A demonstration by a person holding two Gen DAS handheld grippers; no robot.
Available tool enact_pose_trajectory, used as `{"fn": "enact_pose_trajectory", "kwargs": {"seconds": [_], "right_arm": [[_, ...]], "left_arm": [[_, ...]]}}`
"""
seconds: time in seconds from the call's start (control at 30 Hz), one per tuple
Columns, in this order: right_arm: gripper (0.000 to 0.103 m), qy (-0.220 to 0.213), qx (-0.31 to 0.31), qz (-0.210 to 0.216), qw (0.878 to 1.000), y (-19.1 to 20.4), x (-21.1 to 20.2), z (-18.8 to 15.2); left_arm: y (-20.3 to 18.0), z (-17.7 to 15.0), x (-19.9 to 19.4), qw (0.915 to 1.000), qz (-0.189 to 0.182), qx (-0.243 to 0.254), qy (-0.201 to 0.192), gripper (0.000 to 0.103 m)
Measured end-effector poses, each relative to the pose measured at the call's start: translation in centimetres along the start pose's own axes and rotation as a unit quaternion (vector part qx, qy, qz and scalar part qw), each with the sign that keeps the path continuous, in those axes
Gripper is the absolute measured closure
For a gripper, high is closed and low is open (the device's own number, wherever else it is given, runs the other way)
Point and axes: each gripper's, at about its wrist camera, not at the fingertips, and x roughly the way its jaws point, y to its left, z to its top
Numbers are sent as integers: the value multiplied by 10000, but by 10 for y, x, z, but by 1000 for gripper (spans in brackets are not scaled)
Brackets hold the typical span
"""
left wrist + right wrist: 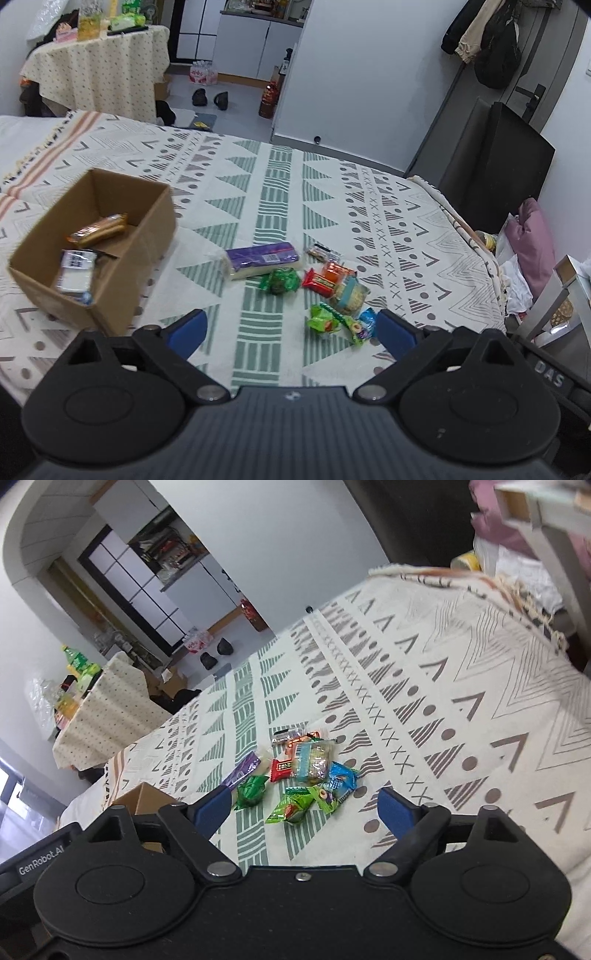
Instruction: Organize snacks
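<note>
A brown cardboard box (155, 221) stands on the patterned bed cover at the left; an orange-brown snack pack (99, 229) and a white-blue pack (75, 274) lie in it. A pile of snacks lies to its right: a purple pack (263, 258), a green round one (279, 281), a red one (318, 283), a clear-blue one (349, 295) and green packets (328, 322). My left gripper (290, 328) is open and empty, above the cover near the pile. My right gripper (306, 806) is open and empty, just short of the same pile (308, 764). The box corner (142, 797) shows at its left.
The bed cover (273, 177) ends at the far edge and at the right edge, where a black panel (495, 166) and pink cloth (532, 236) stand. A draped table (99, 74) with bottles stands beyond the bed at the far left.
</note>
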Motion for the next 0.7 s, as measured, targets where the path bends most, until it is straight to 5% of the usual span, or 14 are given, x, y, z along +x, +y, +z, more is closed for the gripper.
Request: {"fn": "enact_pose_trajectory", "kwargs": {"seconds": [0.7], "right_arm": [[36,788,749,-249,9938,-25,104,14]], "left_arm": [[-2,8,133,9934,-313,-638,898,37]]}}
